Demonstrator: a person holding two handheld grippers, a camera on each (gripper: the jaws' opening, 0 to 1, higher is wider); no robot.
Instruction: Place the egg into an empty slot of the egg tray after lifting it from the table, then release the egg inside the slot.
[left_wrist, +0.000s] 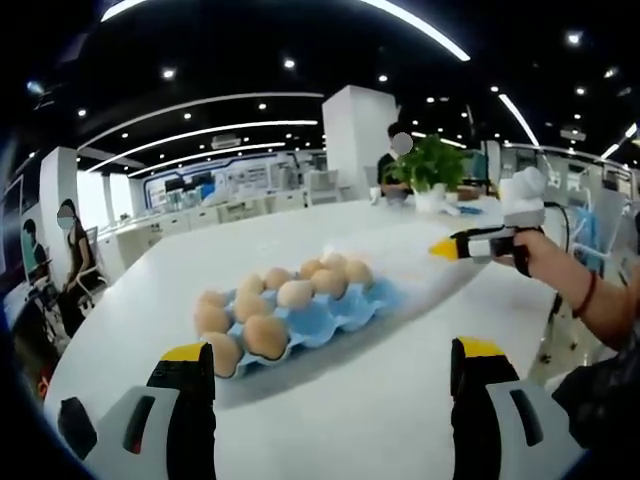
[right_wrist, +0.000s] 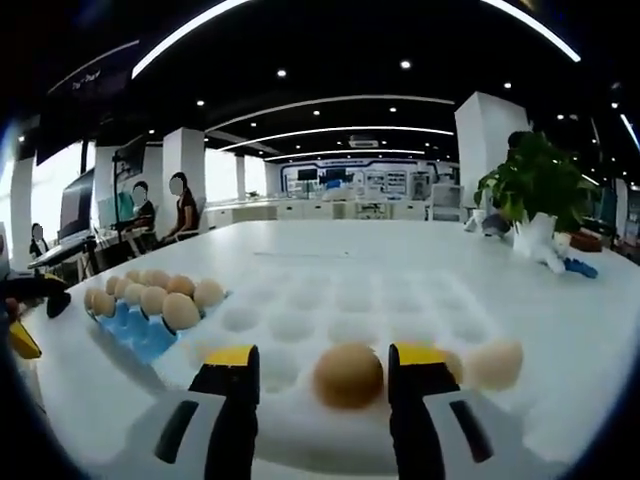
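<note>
The table is looking smooth and glossy white, catching soft reflections of the ceiling lights. The blue egg tray is appearing as matt moulded plastic or pulp; which one cannot be told. The near white tray is showing a smooth, faintly shiny finish. The brown eggs are looking matt, and the near egg likewise.

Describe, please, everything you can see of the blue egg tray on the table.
The blue egg tray looks like moulded pulp or plastic, light blue, with rows of cupped slots. It lies flat on the white table. Brown eggs fill most slots; several near its right edge in the left gripper view look empty. In the right gripper view it sits at the left, beside a white tray. Neither gripper touches it.
</note>
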